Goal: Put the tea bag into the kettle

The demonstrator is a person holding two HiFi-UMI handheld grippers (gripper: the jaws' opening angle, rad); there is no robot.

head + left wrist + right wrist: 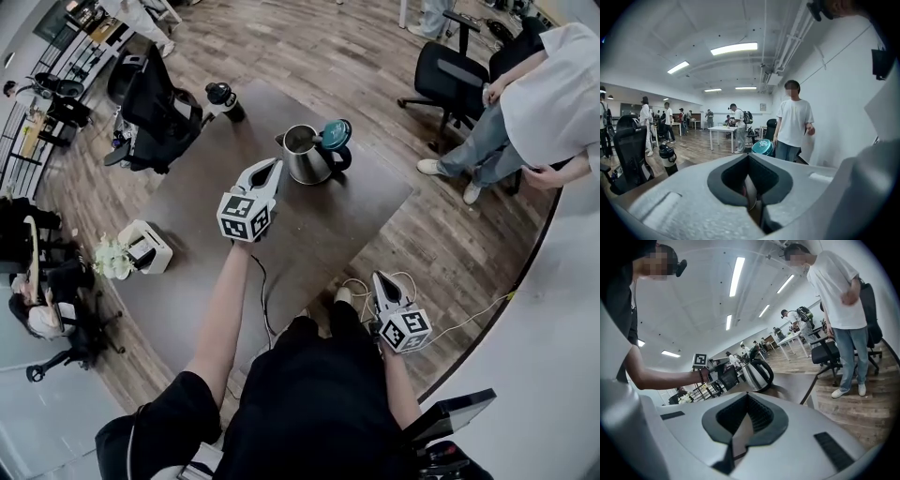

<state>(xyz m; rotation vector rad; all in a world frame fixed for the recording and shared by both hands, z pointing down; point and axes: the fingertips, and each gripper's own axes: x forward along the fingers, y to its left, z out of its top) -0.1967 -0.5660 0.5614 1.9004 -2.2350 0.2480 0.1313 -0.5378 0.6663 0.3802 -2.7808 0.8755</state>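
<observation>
The steel kettle (pixel 305 155) stands on the dark table (pixel 309 234) with its teal lid (pixel 336 133) tipped open. My left gripper (pixel 272 167) hovers just to the near left of the kettle's rim, jaws together. In the left gripper view (pixel 750 199) only a thin pale sliver shows between the jaws, with the teal lid (pixel 762 146) beyond. My right gripper (pixel 380 277) hangs low off the table's near right edge, jaws closed on nothing. In the right gripper view (pixel 740 437) the kettle (pixel 757 375) is ahead. No tea bag shows in any view.
A black bottle (pixel 223 98) stands at the table's far left corner. A white box (pixel 148 246) and flowers (pixel 111 258) sit on the left. Office chairs (pixel 155 108) ring the table. A person in white (pixel 553 103) stands at the right.
</observation>
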